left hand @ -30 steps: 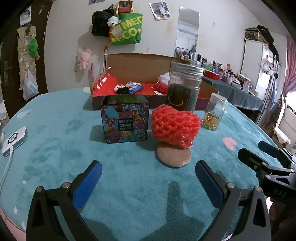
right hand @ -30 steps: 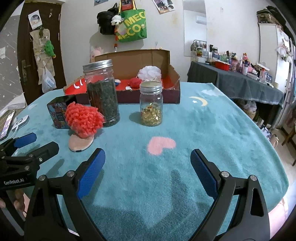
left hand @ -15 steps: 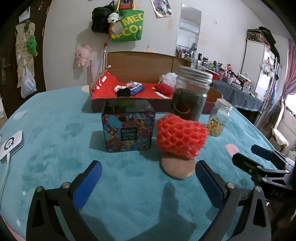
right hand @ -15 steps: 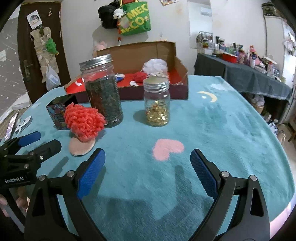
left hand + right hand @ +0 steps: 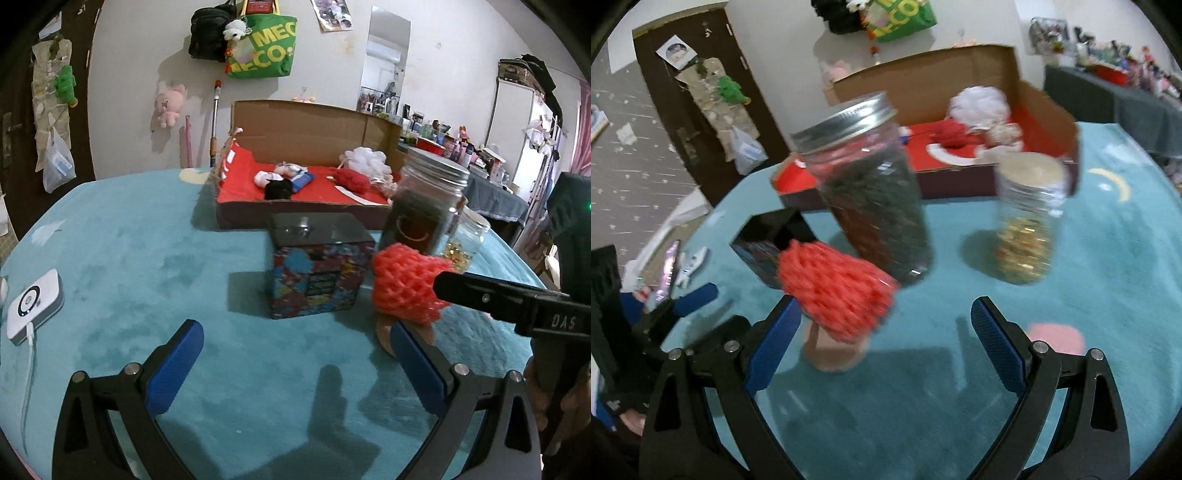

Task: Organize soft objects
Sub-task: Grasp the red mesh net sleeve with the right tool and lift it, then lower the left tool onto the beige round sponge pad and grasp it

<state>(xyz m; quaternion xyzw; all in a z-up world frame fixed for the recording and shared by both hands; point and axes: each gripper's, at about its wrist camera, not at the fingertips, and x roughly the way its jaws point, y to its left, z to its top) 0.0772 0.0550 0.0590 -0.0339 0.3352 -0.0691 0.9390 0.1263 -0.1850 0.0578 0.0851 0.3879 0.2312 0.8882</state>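
A red foam net (image 5: 404,284) (image 5: 836,291) lies on a round tan pad (image 5: 833,352) on the teal table, in front of a tall dark jar (image 5: 424,210) (image 5: 868,188). My right gripper (image 5: 884,339) is open, its left finger close beside the net; the view is blurred. In the left wrist view its black finger (image 5: 491,295) reaches across to the net. My left gripper (image 5: 295,354) is open and empty, short of a patterned box (image 5: 317,273). A cardboard box (image 5: 303,181) (image 5: 960,158) with a red lining holds several soft items.
A small glass jar (image 5: 1027,218) with gold bits stands right of the tall jar. A white device (image 5: 35,304) with a cable lies at the table's left edge. Bags and plush toys hang on the wall behind.
My right gripper has moved forward and left, close to the red net. My left gripper has shifted left, so the net now sits at the right of its view.
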